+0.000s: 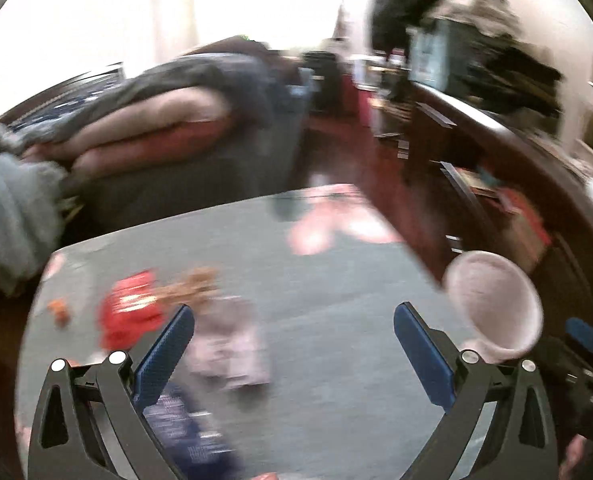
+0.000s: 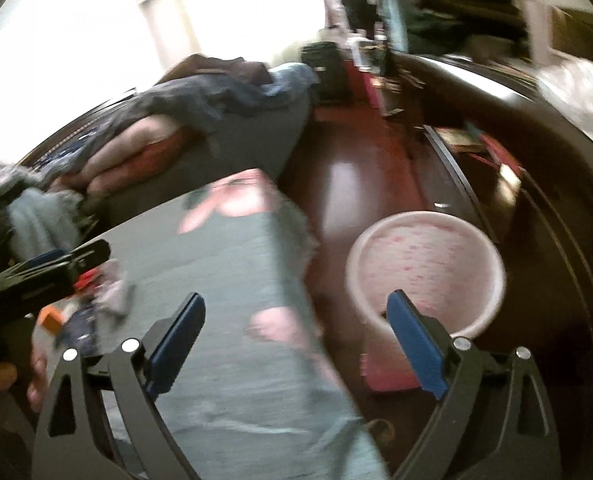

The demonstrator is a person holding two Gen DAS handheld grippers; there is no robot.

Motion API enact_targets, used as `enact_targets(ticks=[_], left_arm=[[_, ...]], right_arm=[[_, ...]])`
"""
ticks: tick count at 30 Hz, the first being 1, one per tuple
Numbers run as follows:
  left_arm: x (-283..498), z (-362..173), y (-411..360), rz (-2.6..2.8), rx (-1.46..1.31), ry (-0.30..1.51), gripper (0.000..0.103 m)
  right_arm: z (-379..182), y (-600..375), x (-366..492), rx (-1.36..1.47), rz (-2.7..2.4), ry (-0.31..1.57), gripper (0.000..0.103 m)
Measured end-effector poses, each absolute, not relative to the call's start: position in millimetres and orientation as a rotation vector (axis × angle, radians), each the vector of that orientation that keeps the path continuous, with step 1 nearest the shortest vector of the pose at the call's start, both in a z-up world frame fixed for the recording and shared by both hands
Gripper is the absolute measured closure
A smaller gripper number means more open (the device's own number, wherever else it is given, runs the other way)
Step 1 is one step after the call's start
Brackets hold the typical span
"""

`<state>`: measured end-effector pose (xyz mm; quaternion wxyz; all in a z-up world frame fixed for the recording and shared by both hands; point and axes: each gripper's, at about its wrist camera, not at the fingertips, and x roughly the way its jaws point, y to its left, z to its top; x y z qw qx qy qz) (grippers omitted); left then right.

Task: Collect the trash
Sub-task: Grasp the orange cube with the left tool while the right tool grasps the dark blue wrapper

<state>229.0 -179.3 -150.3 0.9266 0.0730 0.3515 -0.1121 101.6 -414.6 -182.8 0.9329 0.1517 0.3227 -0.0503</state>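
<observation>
Both views are motion-blurred. My left gripper (image 1: 294, 314) is open and empty above a grey cloth-covered table (image 1: 336, 340). Trash lies on the table below it: a red wrapper (image 1: 130, 314), a pale crumpled wrapper (image 1: 228, 344), a dark blue wrapper (image 1: 184, 432) and a small orange scrap (image 1: 58, 310). A pink bin (image 1: 496, 304) stands off the table's right edge. My right gripper (image 2: 296, 300) is open and empty, over the table edge (image 2: 292, 248) and beside the pink bin (image 2: 424, 268). The left gripper (image 2: 56, 268) shows at the left of the right wrist view, above the trash (image 2: 96, 300).
A grey sofa (image 1: 176, 148) piled with clothes and cushions stands behind the table. A dark red wooden floor (image 2: 360, 184) runs between the table and a dark cabinet (image 2: 536, 200) on the right. The bin stands on that floor.
</observation>
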Motion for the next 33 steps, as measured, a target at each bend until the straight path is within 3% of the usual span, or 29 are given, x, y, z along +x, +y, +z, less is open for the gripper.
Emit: enact_targets(ticks=[9,18,22,24,25,26,33], left_arm=[[229,-173,-57,0.069,0.058,0.765,0.004],[248,-208,-18,0.134,0.042,0.784,0.004],[252,-212,-10,0.115,0.02,0.782,0.019],[254,-214,-7,0.103,-0.001,0.784,0.036],[256,-215,-4,0.095,-0.013,0.788,0.051],[256,-217,0,0.082,-0.026,0.794,0.056],[247,-211,18,0.047,-0.07,0.758,0.056]], right_arm=[[-175,-322,123,0.198,0.059,0.713,0.01],[-182,-246,142,0.091,0.171,0.765,0.01],[-192,-216,153,0.056,0.202,0.802,0.01],[-198,-201,157,0.043,0.216,0.818,0.01],[-201,-194,160,0.039,0.224,0.825,0.01],[-204,-188,163,0.036,0.231,0.833,0.01],[-221,-147,182,0.002,0.263,0.883,0.01]])
